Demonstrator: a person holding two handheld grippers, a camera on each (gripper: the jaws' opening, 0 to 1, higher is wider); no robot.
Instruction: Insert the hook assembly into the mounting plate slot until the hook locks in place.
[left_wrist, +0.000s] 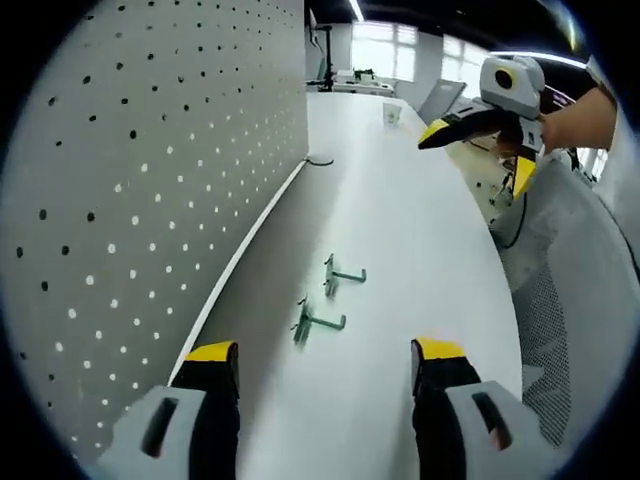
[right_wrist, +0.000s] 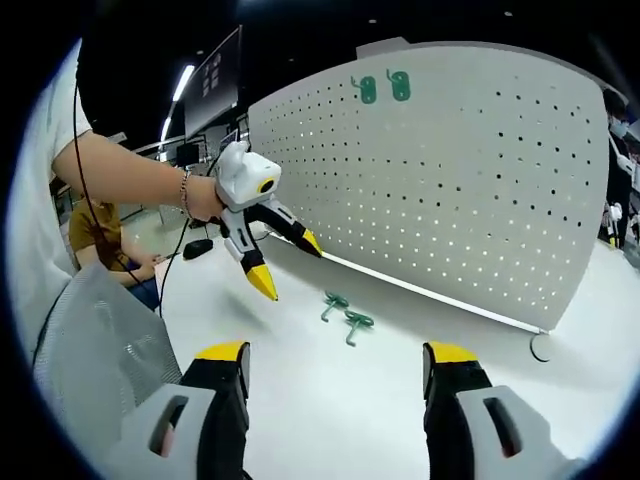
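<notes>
Above table (left_wrist: 400, 220) | both tools (left_wrist: 325, 365) (right_wrist: 335, 365) wide open, empty | hooks (left_wrist: 318, 322) untouched

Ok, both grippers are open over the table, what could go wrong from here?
The two green hooks lie close together on the table, so the open left gripper may nudge one while grabbing the other. The right gripper might crowd the same spot. A tilted grasp would likely miss the pegboard holes.
</notes>
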